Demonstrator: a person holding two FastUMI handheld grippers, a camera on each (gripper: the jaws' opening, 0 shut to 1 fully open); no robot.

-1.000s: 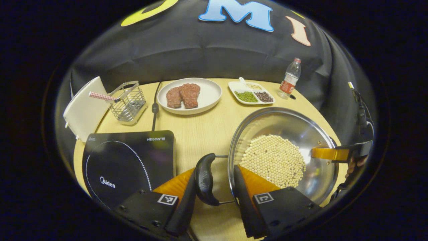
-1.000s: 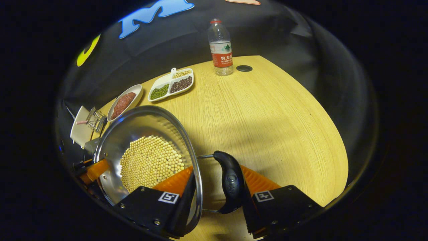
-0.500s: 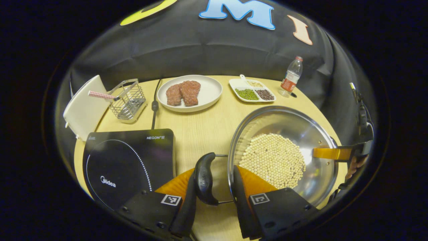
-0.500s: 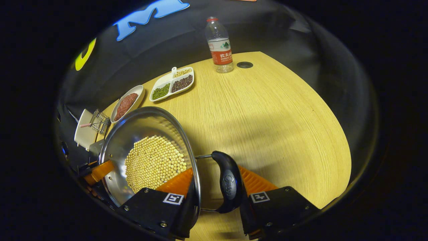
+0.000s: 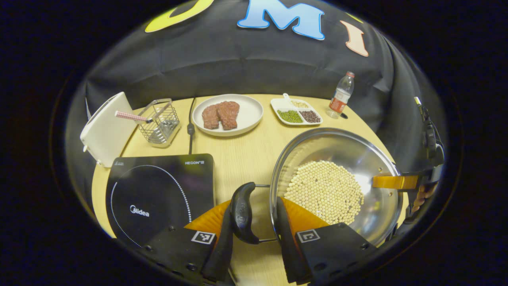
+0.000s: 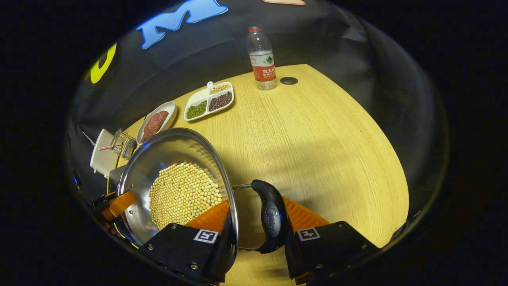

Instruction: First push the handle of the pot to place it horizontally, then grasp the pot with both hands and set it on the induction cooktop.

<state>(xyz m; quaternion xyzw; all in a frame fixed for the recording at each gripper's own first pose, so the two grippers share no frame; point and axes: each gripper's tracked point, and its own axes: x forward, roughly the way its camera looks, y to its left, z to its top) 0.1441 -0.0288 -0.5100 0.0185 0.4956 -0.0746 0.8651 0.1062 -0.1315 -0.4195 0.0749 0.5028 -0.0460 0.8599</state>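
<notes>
A steel pot [image 5: 337, 147] holding soybeans [image 5: 323, 190] hangs between both grippers, at the right of the black induction cooktop [image 5: 158, 194]. My left gripper [image 5: 254, 204] is shut on the pot's black side handle [image 5: 241, 212], one finger outside the handle and the other inside the rim. My right gripper [image 6: 258, 214] grips the opposite handle [image 6: 270, 216] the same way, with the pot [image 6: 170, 147] at its left. A finger of the right gripper [image 5: 391, 182] shows at the pot's far rim in the left gripper view.
On the wooden table [image 6: 317, 139] stand a white plate with meat [image 5: 250, 115], a divided dish of beans [image 5: 295, 113], a water bottle [image 5: 339, 97], a wire basket [image 5: 160, 121] and a white board [image 5: 105, 129]. The cooktop's cord [image 5: 191, 119] runs back.
Both grippers have shifted a little to the left with the pot; the cooktop now lies nearer the left gripper. Both grips are unchanged.
</notes>
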